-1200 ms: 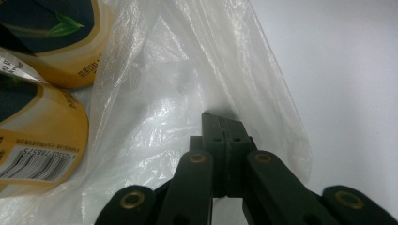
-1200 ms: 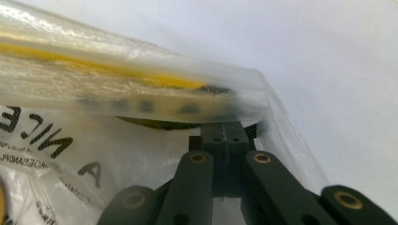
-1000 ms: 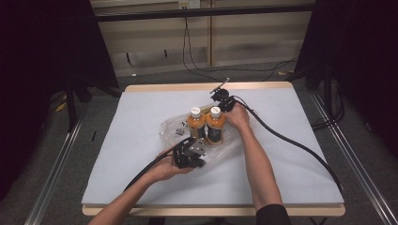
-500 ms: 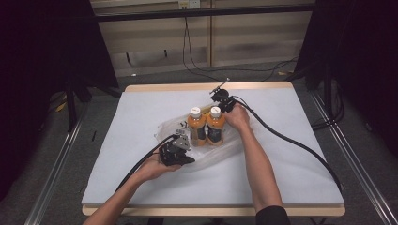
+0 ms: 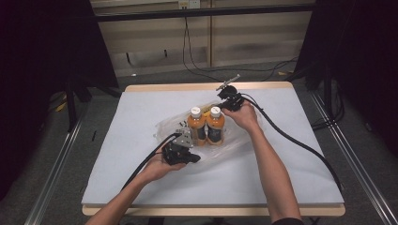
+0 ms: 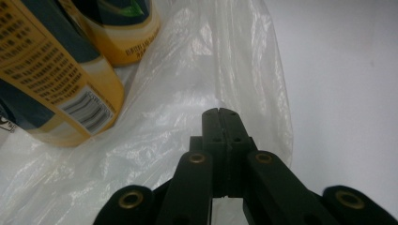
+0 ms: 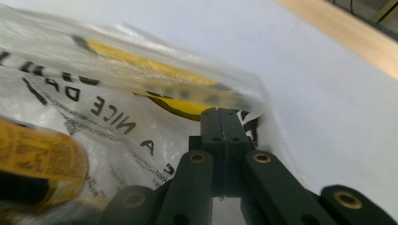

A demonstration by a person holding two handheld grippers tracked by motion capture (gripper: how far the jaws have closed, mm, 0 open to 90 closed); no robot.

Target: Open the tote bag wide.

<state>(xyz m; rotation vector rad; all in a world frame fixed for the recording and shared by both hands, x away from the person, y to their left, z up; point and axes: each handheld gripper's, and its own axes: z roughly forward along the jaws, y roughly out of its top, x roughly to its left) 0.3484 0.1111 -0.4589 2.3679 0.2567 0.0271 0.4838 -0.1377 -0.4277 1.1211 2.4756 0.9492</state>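
Your left claw (image 6: pixel 220 112) is pinched shut on the clear plastic bag (image 6: pixel 197 93); two orange bottles (image 6: pixel 56 79) stand on the bag at upper left.

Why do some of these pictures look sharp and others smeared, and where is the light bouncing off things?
High view: evenly lit table, dark surroundings, two bottles crisp. Left gripper view: the plastic bag shows pale sheen, the bottle label is readable, and the near jaws are soft. Right gripper view: the bag's print and yellow patch are smeared, the bottle at lower left is blurred, and the jaws are sharper.
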